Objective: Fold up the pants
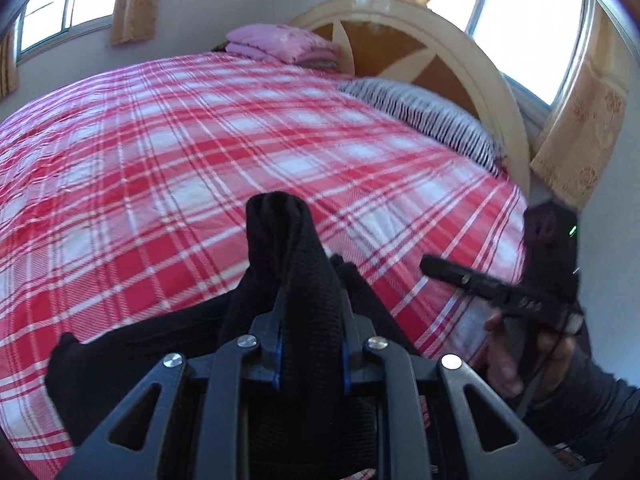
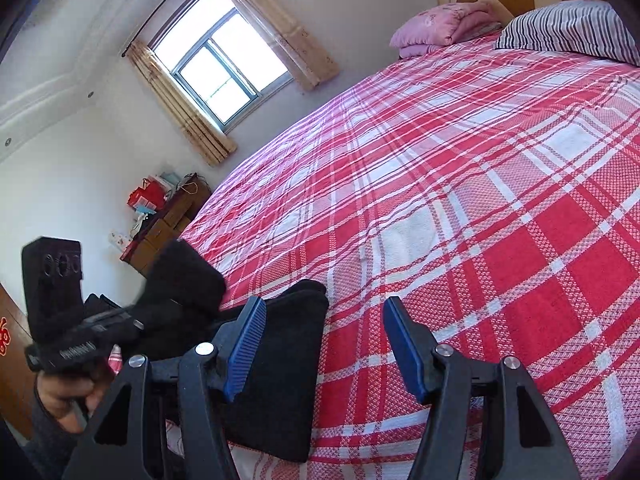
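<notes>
While a red-and-white plaid bedspread [image 2: 460,200] of coarse, woven cloth covers the whole bed, the black pants [image 2: 280,368] lie at its near edge, soft and matte, with a fine ribbed knit showing in the left wrist view. At the far end stand a curved wooden headboard [image 1: 420,44], a striped pillow [image 2: 572,30] and a folded pink blanket [image 2: 440,24]; beige curtains [image 2: 192,108] frame the window on the far left wall.

The left gripper [image 1: 310,308] is clamped on a bunched fold of the pants: its blue ribbed pads sit close together with thick cloth pressed between them, and a rounded hump of fabric rises beyond the fingertips. From the right wrist view this same tool shows at the near left, held in a hand [image 2: 68,392], with dark cloth lifted beside it.

The right gripper [image 2: 324,344] stands with its pads wide apart and nothing between them. Its left pad hangs over the folded black cloth; whether it touches I cannot tell. Its right pad is above bare plaid.

The folded part of the pants forms a thick, blunt-cornered slab whose long axis runs from the near edge of the bed toward the far side, its rounded end pointing away from the cameras.
</notes>
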Demonstrator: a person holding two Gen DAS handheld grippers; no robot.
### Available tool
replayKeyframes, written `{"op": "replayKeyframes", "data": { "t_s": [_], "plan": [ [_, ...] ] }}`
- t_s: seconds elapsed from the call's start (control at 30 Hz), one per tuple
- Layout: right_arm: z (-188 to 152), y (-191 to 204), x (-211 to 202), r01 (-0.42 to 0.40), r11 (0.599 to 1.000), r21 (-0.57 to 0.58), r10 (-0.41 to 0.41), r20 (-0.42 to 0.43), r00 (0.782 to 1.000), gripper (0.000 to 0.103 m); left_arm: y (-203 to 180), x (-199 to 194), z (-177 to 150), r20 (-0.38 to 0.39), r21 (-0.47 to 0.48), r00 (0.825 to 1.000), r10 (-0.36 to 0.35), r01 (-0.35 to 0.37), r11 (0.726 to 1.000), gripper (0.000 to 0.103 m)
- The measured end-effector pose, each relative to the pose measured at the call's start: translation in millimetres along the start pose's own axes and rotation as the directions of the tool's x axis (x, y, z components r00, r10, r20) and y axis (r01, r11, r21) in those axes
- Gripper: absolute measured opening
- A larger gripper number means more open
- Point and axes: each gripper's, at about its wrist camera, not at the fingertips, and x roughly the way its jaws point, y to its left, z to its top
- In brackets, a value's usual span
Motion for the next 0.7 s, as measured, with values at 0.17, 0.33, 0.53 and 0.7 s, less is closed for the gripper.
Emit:
{"op": "replayKeyframes", "data": {
  "t_s": [0.17,0.33,0.53,0.7],
  "plan": [
    [-2.4,1.0,1.5,-0.012,1.000,-0.007,0.012,-0.011,1.000,0.063,-24.1,12.0,-16.5,-0.014,0.082,0.999,-0.030,0.031,0.996,0.036],
    [-5.1,11.5,1.4,-0.067,0.997,-0.027,0.066,-0.037,0.997,0.063,-26.5,-30.3,-28.4,0.117,0.153,0.992,0.034,-0.052,0.987,0.058],
    [-7.4,41.4,7.0,-0.084,0.992,-0.099,0.073,-0.106,0.992,0.063,22.6,-68.6,-53.0,0.254,0.083,0.897,0.361,-0.392,0.916,0.081],
    [-25.6,71.1,26.4,-0.001,0.970,-0.243,-0.054,-0.219,0.974,0.062,75.1,-67.2,-70.2,0.178,-0.058,0.874,0.452,-0.449,0.892,0.082]
  ]
}}
